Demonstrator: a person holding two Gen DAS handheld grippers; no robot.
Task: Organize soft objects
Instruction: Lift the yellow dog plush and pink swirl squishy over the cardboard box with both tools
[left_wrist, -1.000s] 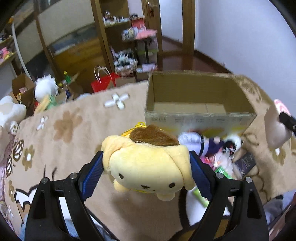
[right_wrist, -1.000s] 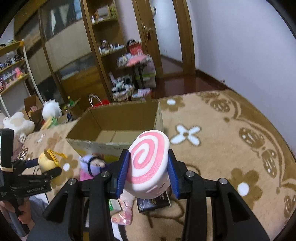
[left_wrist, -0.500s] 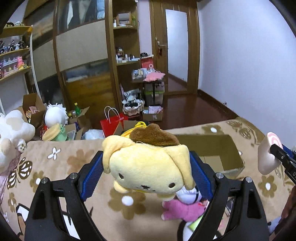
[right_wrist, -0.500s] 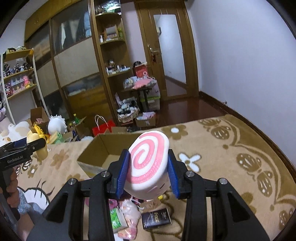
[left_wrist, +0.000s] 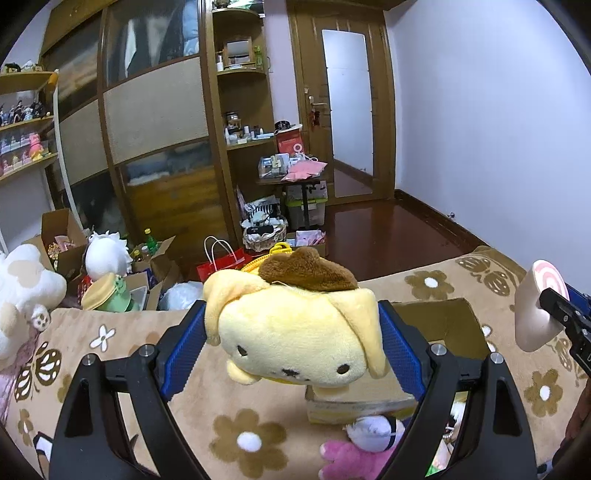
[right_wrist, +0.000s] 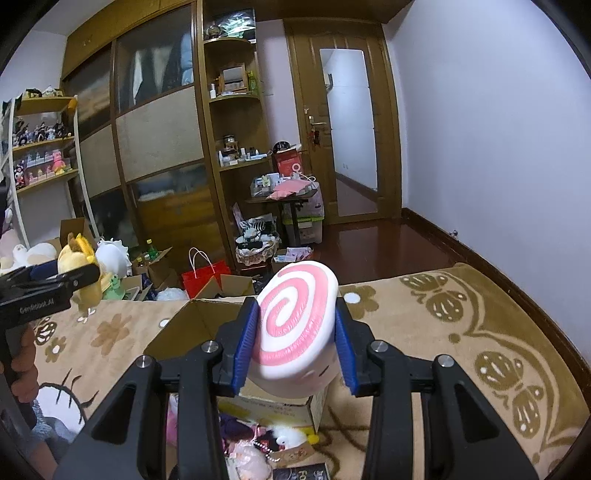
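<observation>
Yellow plush dog (left_wrist: 295, 339) with brown cap clamped between blue pads of left gripper (left_wrist: 291, 354), jaws spread wide around its head, held up in the air above the flowered rug (left_wrist: 147, 354). Pink-and-white swirl cushion (right_wrist: 293, 326) pinched in right gripper (right_wrist: 295, 345), jaws about a third open and pressing its sides, held above the open cardboard box (right_wrist: 192, 321). More small plush toys (left_wrist: 365, 439) heaped on rug just in front of box; red paper bag (right_wrist: 205, 278) and clutter beyond rug's far edge.
</observation>
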